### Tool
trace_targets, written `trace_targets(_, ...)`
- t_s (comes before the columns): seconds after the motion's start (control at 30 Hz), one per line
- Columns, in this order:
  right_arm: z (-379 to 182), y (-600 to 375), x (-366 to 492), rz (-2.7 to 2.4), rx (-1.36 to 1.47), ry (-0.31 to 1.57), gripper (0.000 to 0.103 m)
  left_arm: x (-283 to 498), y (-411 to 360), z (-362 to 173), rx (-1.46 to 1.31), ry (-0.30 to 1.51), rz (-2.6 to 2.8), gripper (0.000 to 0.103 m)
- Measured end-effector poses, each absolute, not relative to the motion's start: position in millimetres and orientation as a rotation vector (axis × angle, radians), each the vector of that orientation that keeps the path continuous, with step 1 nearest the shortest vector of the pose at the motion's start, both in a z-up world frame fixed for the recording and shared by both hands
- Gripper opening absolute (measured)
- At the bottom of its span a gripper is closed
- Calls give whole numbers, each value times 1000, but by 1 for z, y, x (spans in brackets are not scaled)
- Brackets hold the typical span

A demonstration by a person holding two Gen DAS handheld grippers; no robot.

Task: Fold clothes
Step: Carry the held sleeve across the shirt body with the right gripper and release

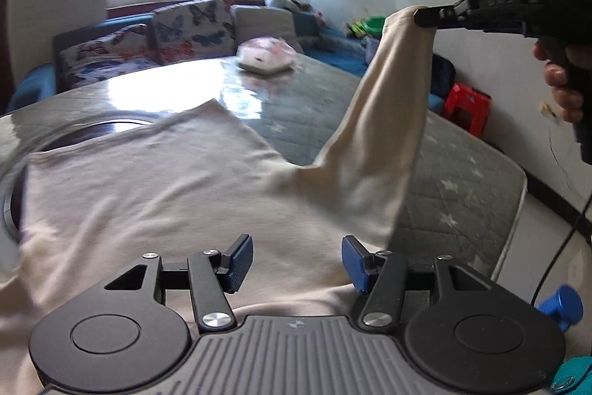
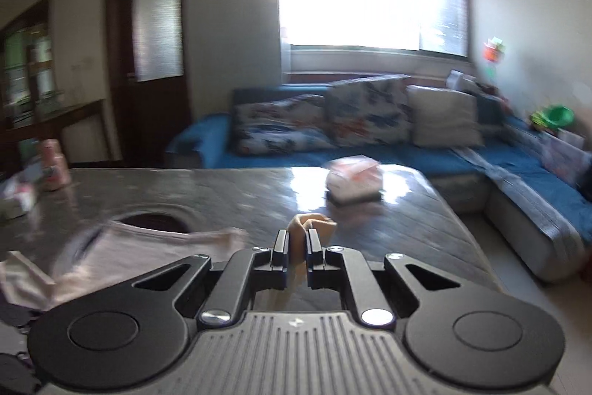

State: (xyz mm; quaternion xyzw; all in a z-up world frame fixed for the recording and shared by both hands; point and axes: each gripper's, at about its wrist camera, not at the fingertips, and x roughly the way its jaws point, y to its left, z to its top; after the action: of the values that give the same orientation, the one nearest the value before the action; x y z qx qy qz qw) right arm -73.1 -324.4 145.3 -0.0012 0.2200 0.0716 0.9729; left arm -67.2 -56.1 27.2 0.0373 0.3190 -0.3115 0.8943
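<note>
A beige long-sleeved shirt (image 1: 148,195) lies spread on the grey quilted table (image 1: 303,121). One sleeve (image 1: 384,121) rises up to the right, where my right gripper (image 1: 420,17) is shut on its cuff, a person's hand (image 1: 562,87) holding the handle. In the right wrist view the cuff (image 2: 314,223) sticks out between the closed fingers of the right gripper (image 2: 297,239), high above the table, with the shirt body (image 2: 122,247) down to the left. My left gripper (image 1: 298,247) hovers open over the shirt's near part, its blue pads (image 1: 355,261) apart with nothing pinched.
A folded pink and white bundle (image 1: 264,56) sits at the table's far side. A dark round recess (image 1: 96,132) shows beyond the shirt's far edge. A blue sofa with cushions (image 2: 370,121) stands behind, a red stool (image 1: 466,106) at the right, and a black cable (image 1: 555,247) hangs nearby.
</note>
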Motion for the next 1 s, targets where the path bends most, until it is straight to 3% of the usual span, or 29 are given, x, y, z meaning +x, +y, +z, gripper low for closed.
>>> trace_targets(0.27, 150, -216, -53, 411, -100, 463, 8, -81, 16, 37, -1, 605, -492, 71)
trace_targets(0.5, 107, -131, -40, 559, -149, 567, 8, -100, 69, 44, -83, 566, -371, 81)
trace_targets(0.77, 58, -87, -52, 675, -208, 686, 10, -108, 99, 40, -150, 574, -301, 84)
trace_targets(0.9, 56, -83, -58, 712, -228, 689, 20, -105, 100, 42, -169, 569, -296, 84)
trace_targets(1.0, 64, -93, -64, 700, -236, 662, 20, -100, 97, 44, -176, 567, -300, 84)
